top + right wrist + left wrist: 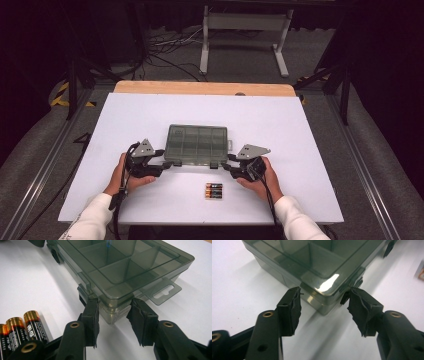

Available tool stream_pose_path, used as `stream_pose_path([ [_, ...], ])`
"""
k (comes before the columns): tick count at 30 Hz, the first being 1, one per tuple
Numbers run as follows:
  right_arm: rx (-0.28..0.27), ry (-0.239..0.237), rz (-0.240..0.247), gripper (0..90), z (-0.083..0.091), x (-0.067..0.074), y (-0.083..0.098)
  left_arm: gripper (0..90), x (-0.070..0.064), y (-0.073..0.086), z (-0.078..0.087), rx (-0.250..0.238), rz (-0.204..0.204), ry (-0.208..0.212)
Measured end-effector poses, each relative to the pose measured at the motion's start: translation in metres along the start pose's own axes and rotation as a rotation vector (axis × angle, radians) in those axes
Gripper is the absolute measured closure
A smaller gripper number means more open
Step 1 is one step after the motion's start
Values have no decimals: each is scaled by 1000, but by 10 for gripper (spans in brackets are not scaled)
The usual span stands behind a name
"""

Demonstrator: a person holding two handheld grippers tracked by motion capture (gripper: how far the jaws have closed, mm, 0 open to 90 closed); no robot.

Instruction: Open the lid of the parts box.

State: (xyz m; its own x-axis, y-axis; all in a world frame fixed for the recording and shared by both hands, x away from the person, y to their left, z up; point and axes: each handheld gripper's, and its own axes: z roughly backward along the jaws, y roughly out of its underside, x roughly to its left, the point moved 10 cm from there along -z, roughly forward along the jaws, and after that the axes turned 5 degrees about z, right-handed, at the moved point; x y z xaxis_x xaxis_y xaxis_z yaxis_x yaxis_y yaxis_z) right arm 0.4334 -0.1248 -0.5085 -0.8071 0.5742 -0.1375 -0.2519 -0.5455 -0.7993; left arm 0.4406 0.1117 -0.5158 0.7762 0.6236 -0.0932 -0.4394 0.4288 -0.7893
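Batteries [213,190] lie closest, at six o'clock on the white tabletop [310,150], just below the box. At nine o'clock, the left claw [324,305] is open wide around the near left corner of the closed see-through box [197,144], maybe to hold it steady. At three o'clock, the right claw [113,315] is open too, around the near right corner. I think both want to open the lid. Nothing blocks them.

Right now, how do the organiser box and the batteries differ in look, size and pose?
The organiser box is smoky translucent plastic, flat and closed; the batteries are opaque black with copper ends. The box is far larger. Both grippers' open jaws flank the box's near corners; the batteries lie untouched side by side. Both rest on the white table.
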Motion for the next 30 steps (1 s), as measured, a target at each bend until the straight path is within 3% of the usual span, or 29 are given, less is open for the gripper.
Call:
stream_pose_path([
  [12,-1,5,7,589,0,0,0,456,1,1,-4,28,-11,-49],
  [30,4,18,20,602,0,0,-1,497,-1,1,-2,42,-22,-59],
])
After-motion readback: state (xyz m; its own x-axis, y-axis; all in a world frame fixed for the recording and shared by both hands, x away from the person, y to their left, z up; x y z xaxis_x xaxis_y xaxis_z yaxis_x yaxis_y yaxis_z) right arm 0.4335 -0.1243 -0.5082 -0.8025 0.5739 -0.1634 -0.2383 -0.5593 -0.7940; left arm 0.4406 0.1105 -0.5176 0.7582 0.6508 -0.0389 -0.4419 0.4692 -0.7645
